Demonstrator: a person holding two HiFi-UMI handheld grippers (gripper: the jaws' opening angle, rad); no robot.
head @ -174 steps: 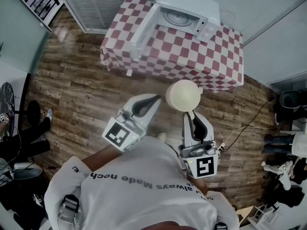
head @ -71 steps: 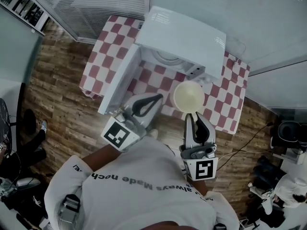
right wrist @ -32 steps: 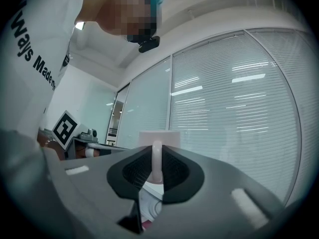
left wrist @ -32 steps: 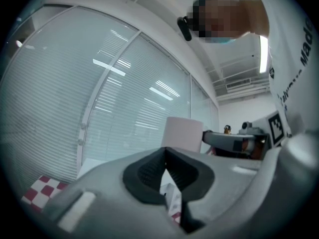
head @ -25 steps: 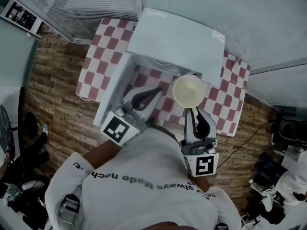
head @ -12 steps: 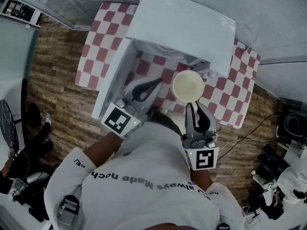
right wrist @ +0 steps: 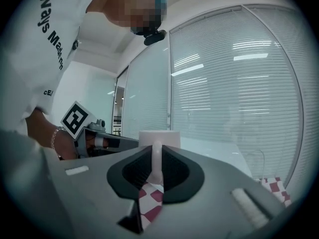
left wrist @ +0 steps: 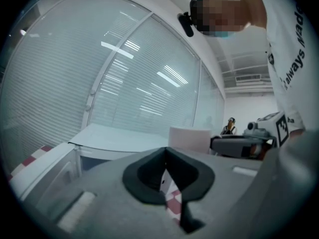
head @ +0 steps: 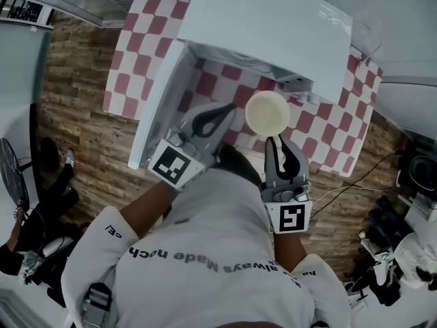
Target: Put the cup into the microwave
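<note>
A cream cup (head: 268, 113) hangs just in front of the white microwave (head: 266, 26), over the checkered table (head: 328, 135). My right gripper (head: 278, 139) is shut on the cup's handle, below the cup in the head view. In the right gripper view the handle (right wrist: 156, 163) stands upright between the jaws, with the cup (right wrist: 159, 137) beyond. The microwave door (head: 157, 108) stands open at the left. My left gripper (head: 222, 113) is shut with nothing in it, between the door and the cup. The left gripper view shows the cup (left wrist: 189, 139) at its right.
The open door (left wrist: 45, 173) juts out over the table's front left edge, close to my left gripper. Wooden floor (head: 75, 94) surrounds the table. A person's legs (head: 48, 176) show at the far left, and cables (head: 355, 183) trail on the floor at the right.
Both grippers and the cup have moved forward from the open floor up to the microwave's front. The cup now hangs at the opening, and the grip on its handle is unchanged.
</note>
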